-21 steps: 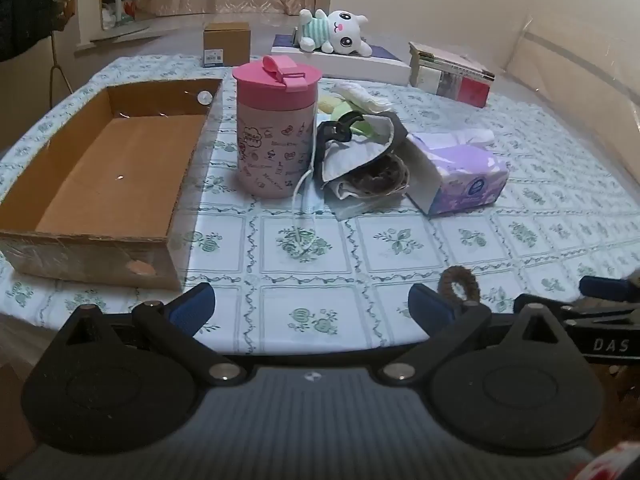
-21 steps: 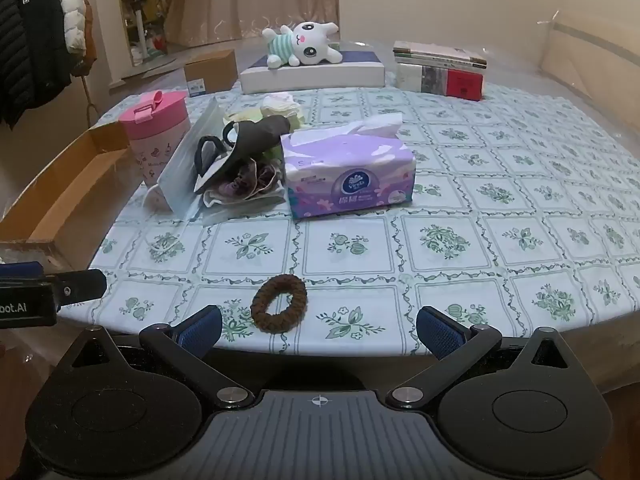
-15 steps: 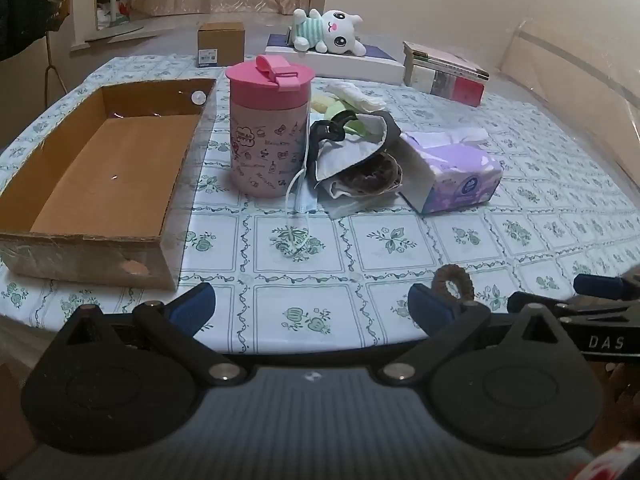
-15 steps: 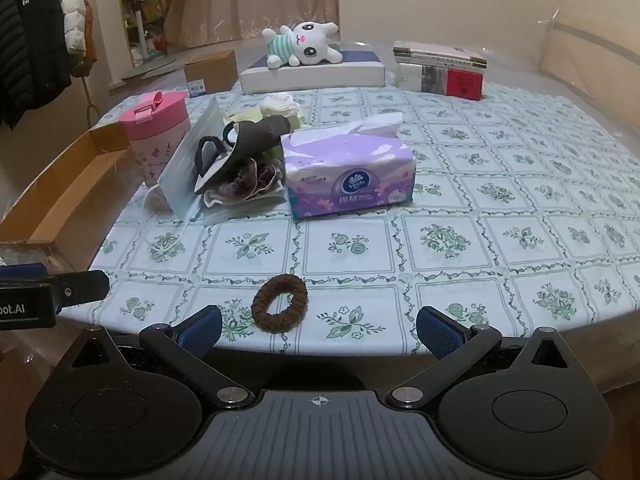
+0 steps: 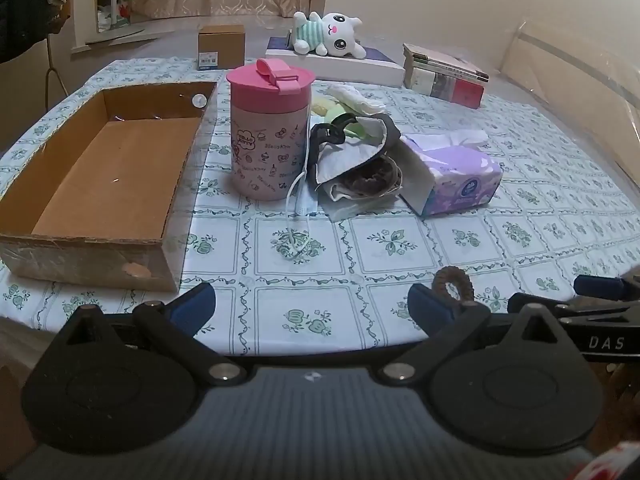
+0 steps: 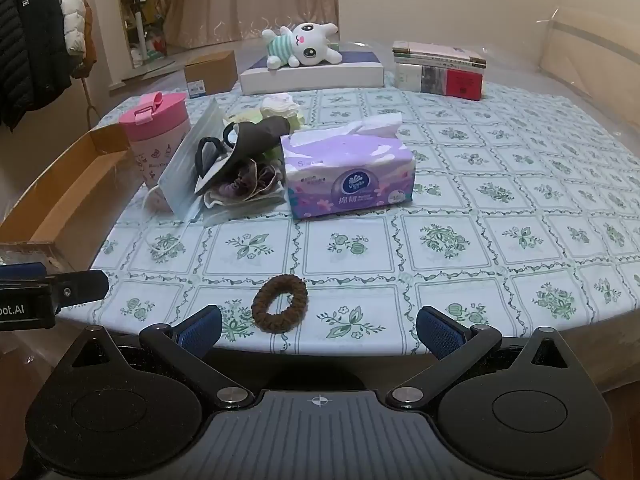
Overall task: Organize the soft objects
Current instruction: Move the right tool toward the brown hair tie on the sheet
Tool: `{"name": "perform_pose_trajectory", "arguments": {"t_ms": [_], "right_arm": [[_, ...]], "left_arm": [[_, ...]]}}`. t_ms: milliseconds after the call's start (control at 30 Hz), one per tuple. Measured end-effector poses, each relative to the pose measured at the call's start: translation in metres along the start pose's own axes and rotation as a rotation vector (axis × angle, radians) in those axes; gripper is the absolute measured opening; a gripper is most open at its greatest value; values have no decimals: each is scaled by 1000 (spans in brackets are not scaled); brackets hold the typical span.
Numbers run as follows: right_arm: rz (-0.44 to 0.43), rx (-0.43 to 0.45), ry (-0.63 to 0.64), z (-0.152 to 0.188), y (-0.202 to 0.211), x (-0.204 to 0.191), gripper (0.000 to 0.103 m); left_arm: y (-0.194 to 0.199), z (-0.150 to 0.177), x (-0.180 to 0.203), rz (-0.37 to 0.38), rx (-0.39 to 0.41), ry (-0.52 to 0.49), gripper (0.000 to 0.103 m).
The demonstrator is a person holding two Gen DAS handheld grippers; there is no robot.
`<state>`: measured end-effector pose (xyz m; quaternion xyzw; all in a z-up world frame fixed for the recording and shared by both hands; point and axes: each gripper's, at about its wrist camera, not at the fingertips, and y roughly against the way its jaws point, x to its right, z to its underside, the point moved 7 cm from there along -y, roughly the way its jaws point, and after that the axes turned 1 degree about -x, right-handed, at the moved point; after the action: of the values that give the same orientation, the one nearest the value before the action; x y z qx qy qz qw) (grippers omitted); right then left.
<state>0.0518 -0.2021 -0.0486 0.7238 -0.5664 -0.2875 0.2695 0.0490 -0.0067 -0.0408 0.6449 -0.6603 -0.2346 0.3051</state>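
Brown hair tie (image 6: 280,303) shows whole only from the right tool (image 6: 318,326).

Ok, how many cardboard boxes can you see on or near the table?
2. An open, shallow cardboard tray lies at the table's left edge, beside the pink cup. A small closed box stands at the far edge. Others could be hidden out of view.

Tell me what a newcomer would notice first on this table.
Probably the pink lidded cup standing mid-table, beside the open cardboard box on its left. To its right, a heap of face masks lies against the purple tissue pack, and a brown hair tie lies alone near the front edge.
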Motion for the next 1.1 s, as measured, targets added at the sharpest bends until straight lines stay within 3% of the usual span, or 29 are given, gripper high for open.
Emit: {"name": "perform_pose_trajectory", "arguments": {"t_ms": [1100], "right_arm": [[-11, 16, -3, -4, -5, 3, 102]], "left_arm": [[-7, -6, 0, 33, 6, 7, 99]]}}
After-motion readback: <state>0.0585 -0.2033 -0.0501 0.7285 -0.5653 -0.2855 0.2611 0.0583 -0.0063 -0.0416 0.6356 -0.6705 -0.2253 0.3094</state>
